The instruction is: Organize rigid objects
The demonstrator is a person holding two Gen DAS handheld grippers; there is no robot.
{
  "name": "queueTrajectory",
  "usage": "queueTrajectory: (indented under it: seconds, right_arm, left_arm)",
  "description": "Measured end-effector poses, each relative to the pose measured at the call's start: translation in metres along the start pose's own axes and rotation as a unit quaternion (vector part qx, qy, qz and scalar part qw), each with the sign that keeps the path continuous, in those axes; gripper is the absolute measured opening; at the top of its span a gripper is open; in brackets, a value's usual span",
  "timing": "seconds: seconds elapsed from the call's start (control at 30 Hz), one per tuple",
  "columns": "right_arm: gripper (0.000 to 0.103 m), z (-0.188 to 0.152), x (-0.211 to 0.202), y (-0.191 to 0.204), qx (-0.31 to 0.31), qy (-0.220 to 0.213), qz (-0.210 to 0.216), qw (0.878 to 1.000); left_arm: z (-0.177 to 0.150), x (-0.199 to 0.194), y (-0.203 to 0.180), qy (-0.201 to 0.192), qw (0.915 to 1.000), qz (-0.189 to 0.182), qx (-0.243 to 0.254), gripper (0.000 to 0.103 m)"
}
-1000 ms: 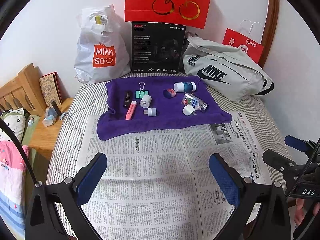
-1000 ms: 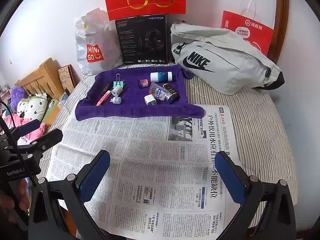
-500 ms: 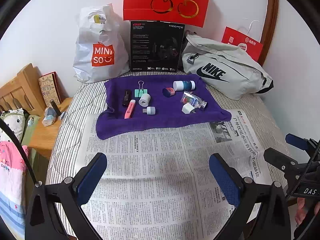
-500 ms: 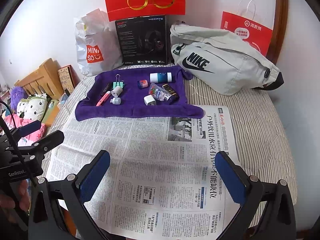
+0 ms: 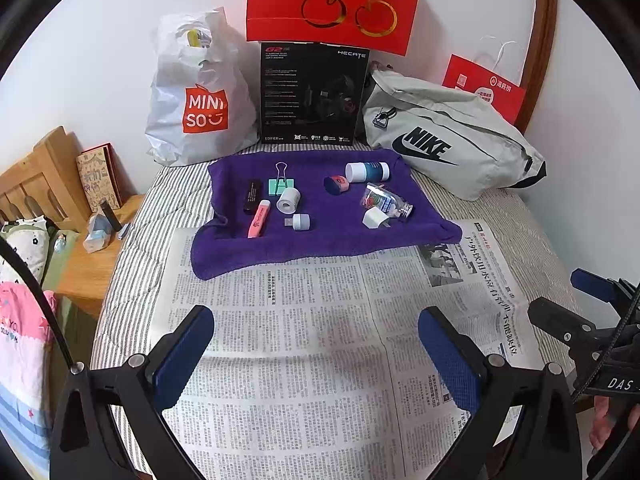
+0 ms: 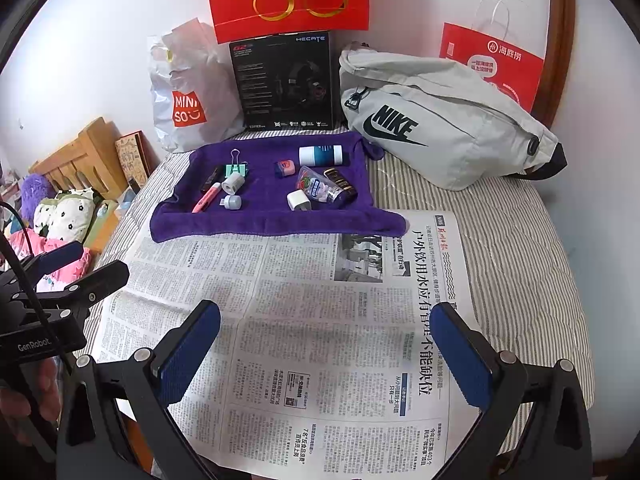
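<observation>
Both pairs of fingers stand spread wide and grasp nothing: the left gripper (image 5: 316,344) and right gripper (image 6: 326,346) hover low over the newspaper (image 6: 304,320) on the bed. The small items lie scattered on the purple towel (image 5: 320,236) beyond, among them a pink highlighter (image 5: 259,219), binder clip (image 5: 281,184) and white bottle (image 5: 366,171). Whichever piece is taken, approach squarely, closing across its narrow side without snagging the towel.

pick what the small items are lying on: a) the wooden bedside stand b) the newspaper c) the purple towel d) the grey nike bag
c: the pink highlighter, binder clip and white bottle all lie on the purple towel, beyond the newspaper.
</observation>
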State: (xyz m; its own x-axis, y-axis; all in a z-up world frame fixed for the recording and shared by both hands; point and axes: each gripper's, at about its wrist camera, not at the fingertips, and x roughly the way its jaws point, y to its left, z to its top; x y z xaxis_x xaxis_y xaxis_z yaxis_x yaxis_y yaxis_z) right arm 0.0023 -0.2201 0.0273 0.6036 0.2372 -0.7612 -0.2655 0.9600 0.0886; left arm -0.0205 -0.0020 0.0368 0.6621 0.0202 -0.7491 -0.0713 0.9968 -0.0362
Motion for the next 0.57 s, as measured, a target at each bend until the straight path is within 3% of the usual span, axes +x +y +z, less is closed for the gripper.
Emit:
queueTrajectory:
  seconds: [0.57]
  right_arm:
    - [0.103,0.0015,0.0042,-0.0016,0.003,0.003,-0.001,1.000]
  left_arm:
    - [0.0039,0.0052,0.0005,-0.004,1.0000,-0.003,0.003,0.103]
